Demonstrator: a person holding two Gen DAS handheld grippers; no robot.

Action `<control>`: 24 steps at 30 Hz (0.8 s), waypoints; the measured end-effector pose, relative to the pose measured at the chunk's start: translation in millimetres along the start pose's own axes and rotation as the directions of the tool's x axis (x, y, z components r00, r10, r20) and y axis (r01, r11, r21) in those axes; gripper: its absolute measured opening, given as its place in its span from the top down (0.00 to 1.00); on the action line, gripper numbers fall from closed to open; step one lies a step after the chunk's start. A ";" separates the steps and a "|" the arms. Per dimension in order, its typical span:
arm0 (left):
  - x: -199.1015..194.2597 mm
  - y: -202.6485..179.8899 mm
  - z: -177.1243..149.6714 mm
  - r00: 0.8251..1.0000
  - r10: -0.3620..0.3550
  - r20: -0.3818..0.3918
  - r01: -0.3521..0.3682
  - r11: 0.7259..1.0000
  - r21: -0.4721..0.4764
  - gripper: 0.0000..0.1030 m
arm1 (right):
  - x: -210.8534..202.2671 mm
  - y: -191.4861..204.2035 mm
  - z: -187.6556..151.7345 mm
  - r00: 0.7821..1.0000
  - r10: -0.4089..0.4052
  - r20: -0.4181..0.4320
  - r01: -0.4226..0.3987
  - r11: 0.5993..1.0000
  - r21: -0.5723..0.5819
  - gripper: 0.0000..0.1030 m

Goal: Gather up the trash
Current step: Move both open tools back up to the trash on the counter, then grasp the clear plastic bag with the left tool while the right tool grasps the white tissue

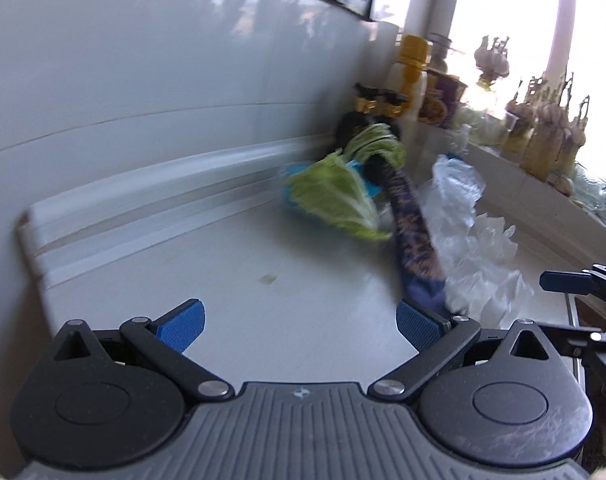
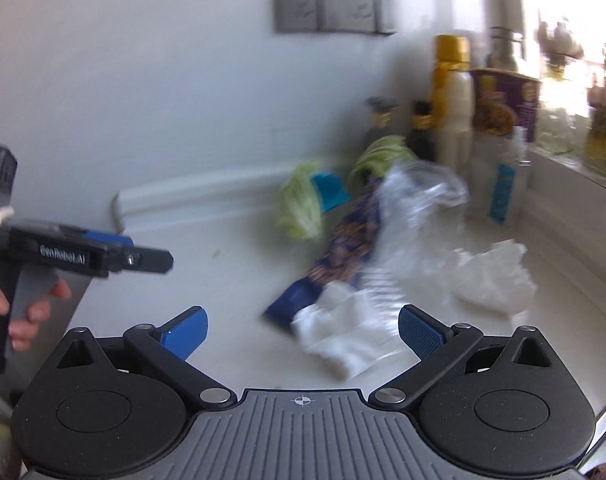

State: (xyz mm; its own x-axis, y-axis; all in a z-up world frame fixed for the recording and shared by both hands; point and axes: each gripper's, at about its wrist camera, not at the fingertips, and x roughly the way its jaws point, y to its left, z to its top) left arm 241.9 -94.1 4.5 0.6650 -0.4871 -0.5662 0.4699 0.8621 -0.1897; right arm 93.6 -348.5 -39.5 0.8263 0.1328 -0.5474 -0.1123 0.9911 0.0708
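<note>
Trash lies in the corner of a white counter (image 1: 183, 272). Green cabbage leaves (image 1: 335, 192) (image 2: 299, 204) cover a blue scrap (image 2: 331, 190). A long dark blue patterned wrapper (image 1: 413, 236) (image 2: 339, 256) runs from the leaves toward me. Beside it are a clear plastic bag (image 1: 455, 188) (image 2: 415, 192) and crumpled white tissues (image 1: 487, 268) (image 2: 495, 276) (image 2: 339, 332). My left gripper (image 1: 301, 326) is open and empty, short of the pile; the wrapper's near end lies by its right finger. My right gripper (image 2: 303, 330) is open, empty, with a tissue near its right finger.
Bottles (image 2: 455, 100) and a purple cup (image 2: 503, 100) stand against the wall behind the trash. Jars line the window sill (image 1: 543, 148). The left gripper's side (image 2: 91, 258), held by a hand (image 2: 27, 312), shows at left in the right wrist view. Both views are motion-blurred.
</note>
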 end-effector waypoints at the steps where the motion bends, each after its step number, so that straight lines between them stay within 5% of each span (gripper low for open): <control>1: 6.2 -4.0 2.7 1.000 -0.014 0.002 0.014 1.000 0.002 0.01 | 0.9 -6.8 0.3 1.000 -0.003 0.009 0.003 1.000 0.012 0.01; 11: 44.2 -54.5 39.8 0.978 -0.208 0.010 0.207 0.976 0.069 0.12 | 4.8 -38.4 -1.7 0.998 0.014 0.053 -0.016 0.999 0.048 0.05; 18: 74.2 -92.3 55.7 0.971 -0.237 -0.016 0.237 0.964 0.123 0.25 | 5.5 -77.4 1.2 0.995 -0.078 0.066 0.066 0.985 0.161 0.19; 24: 101.3 -116.6 59.5 0.981 -0.185 -0.050 0.191 0.967 0.167 0.44 | 17.2 -114.8 4.2 0.982 -0.185 0.042 0.165 0.942 0.294 0.31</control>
State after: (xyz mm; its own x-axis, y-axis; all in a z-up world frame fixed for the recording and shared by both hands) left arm 289.1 -252.3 17.0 0.5369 -0.6307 -0.5603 0.6784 0.7176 -0.1576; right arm 123.0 -459.9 -53.6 0.8550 -0.0529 -0.5160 0.1927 0.9560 0.2213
